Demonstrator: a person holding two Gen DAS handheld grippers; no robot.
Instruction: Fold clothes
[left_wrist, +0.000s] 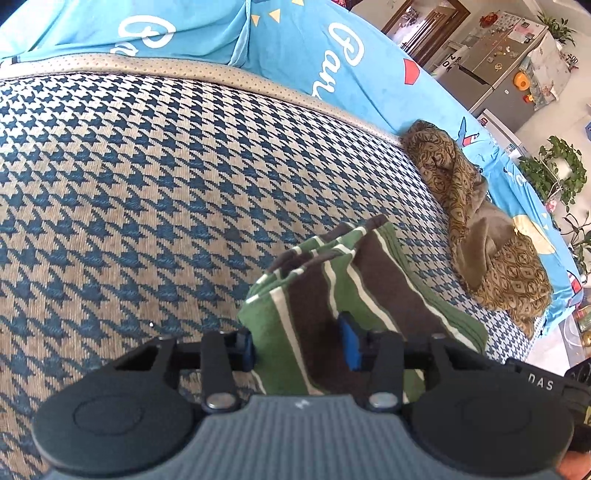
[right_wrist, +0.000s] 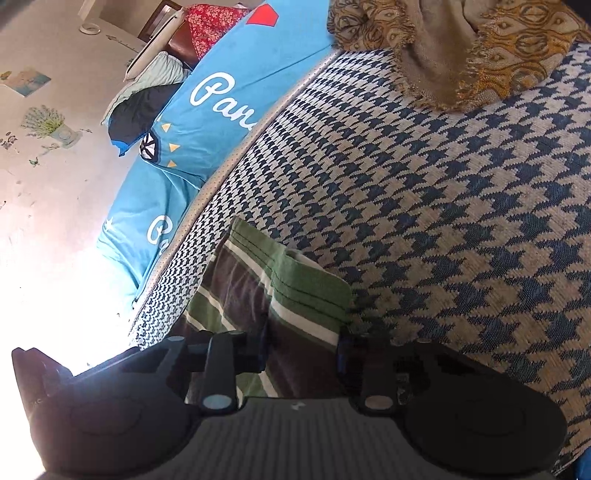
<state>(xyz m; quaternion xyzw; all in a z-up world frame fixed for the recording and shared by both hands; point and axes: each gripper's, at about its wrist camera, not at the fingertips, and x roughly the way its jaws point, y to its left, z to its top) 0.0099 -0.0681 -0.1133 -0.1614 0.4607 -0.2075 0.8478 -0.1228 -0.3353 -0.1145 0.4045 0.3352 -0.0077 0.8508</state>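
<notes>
Fridge only behind left claw

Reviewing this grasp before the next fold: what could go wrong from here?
1. The left gripper bites the bunched end of the striped garment; layers could slip out unevenly when lifted.
2. The right gripper holds another edge; uneven pulling could skew the fold.
3. The patterned scarf lies nearby on the mat and could be dragged.
</notes>
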